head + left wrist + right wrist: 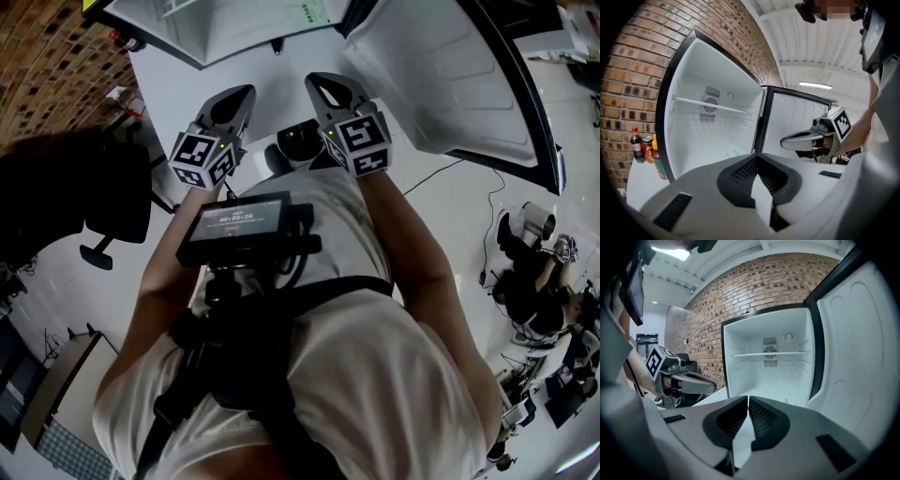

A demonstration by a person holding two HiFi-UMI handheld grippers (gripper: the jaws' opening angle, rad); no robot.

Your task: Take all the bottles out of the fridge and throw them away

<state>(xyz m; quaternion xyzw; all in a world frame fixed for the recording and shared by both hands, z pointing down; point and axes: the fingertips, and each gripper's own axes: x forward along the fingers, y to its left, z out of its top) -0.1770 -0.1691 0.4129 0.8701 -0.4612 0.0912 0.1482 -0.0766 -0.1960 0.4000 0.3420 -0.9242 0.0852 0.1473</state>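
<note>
The fridge (712,126) stands open in front of me, its white inside bare except for one shelf (769,353). Its door (450,75) swings out to the right. Outside the fridge, on a white surface by the brick wall, stand a dark cola bottle (636,144), a small red jar or can (647,147) and an orange sauce bottle (657,161). My left gripper (757,161) and right gripper (748,401) are held side by side before the fridge, both shut with nothing between the jaws. The head view shows the left gripper (228,108) and right gripper (330,94) above my chest.
A black office chair (112,202) stands at the left by the brick wall. A round black-and-white object with a green light (298,142) sits on the floor between the grippers. Cables and gear (534,272) lie at the right.
</note>
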